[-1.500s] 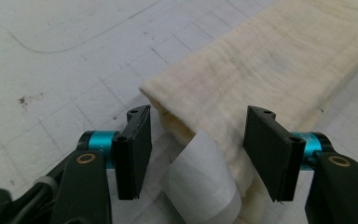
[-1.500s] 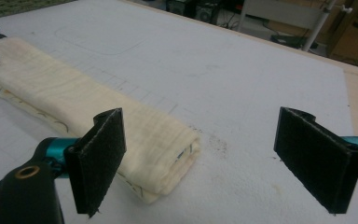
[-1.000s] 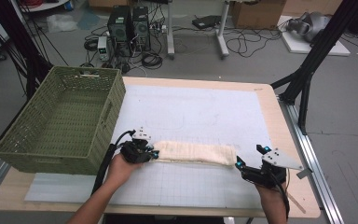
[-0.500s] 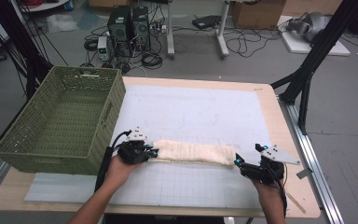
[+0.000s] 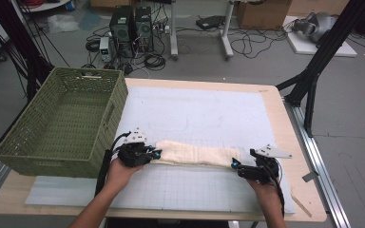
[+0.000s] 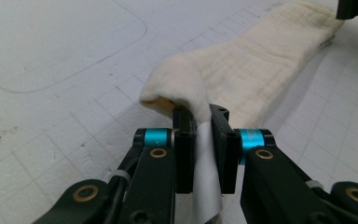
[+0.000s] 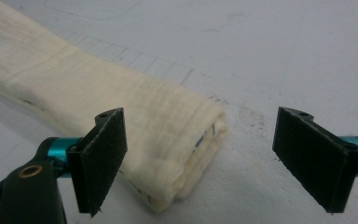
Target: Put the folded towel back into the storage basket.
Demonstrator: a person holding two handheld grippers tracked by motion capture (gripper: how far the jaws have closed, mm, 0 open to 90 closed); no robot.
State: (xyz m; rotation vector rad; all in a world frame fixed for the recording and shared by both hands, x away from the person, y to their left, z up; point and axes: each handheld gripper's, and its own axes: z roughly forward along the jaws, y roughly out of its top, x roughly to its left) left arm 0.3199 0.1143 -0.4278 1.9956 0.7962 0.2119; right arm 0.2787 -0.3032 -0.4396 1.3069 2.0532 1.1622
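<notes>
Cloth: a cream folded towel (image 5: 197,155) lies as a long narrow band across the near part of the desk (image 5: 285,118), on a white gridded mat (image 5: 204,114), running left to right between the two tools.
Left tool (image 5: 145,154): held in the person's left hand (image 5: 116,172), its jaws are clamped on the left end of the towel; in the left gripper view the left tool (image 6: 204,140) pinches a raised fold of the towel (image 6: 251,65), with a white tag pressed between the jaws.
Right tool (image 5: 240,166): held in the person's right hand (image 5: 266,187) at the towel's right end; in the right gripper view the right tool (image 7: 200,154) has its jaws spread wide, one on each side of the towel (image 7: 121,107) end, and touches nothing.
Towel end: seen from the right gripper view, the right end shows several stacked layers resting flat on the mat.
Basket: a green woven basket (image 5: 62,121) stands on the left part of the desk, just beside the left tool.
Surroundings: computer towers (image 5: 133,23) and loose cables (image 5: 247,42) sit on the floor beyond the desk.
</notes>
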